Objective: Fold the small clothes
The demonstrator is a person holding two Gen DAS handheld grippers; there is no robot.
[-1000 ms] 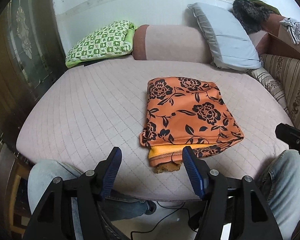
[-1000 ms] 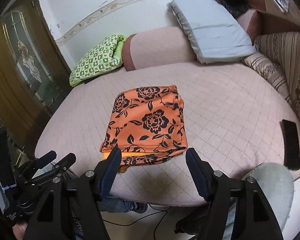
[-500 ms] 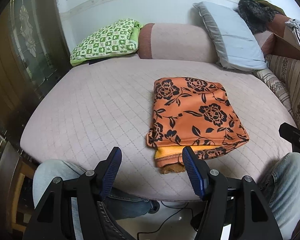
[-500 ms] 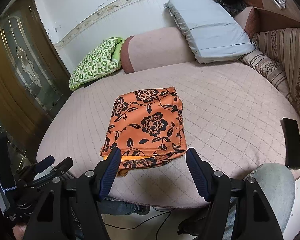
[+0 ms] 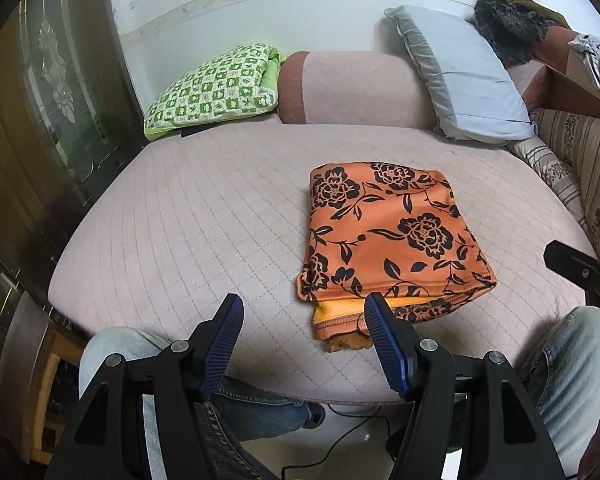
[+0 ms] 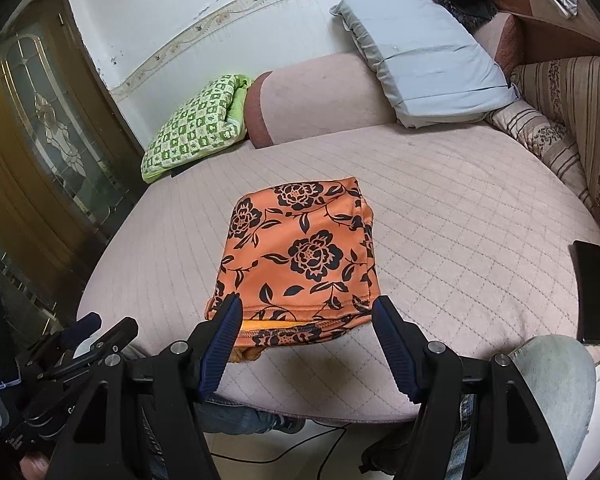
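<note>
We see the orange garment with black flowers point(image 5: 392, 236) lying folded into a rough square on the pink quilted mattress point(image 5: 204, 224), near the front edge and a little right of the middle in the left wrist view; a plain yellow-orange layer peeks out from under its near edge. Our left gripper point(image 5: 304, 312) hovers over the mattress edge with its jaws spread wide and nothing between them; its right finger point(image 5: 384, 332) overlaps the cloth's near edge in the picture, though we cannot tell whether it touches. Our right gripper point(image 6: 306, 314) also stands wide open and empty, the near hem of the garment point(image 6: 300, 256) showing between its blue fingers. A black phone point(image 6: 590, 292) lies on the mattress well to the right of the garment. At the far end sit a green checked cushion point(image 5: 216, 88), a pink bolster point(image 5: 352, 88) and a grey-blue pillow point(image 5: 464, 76). The person's knees in jeans point(image 6: 552, 384) show below the mattress edge.
</note>
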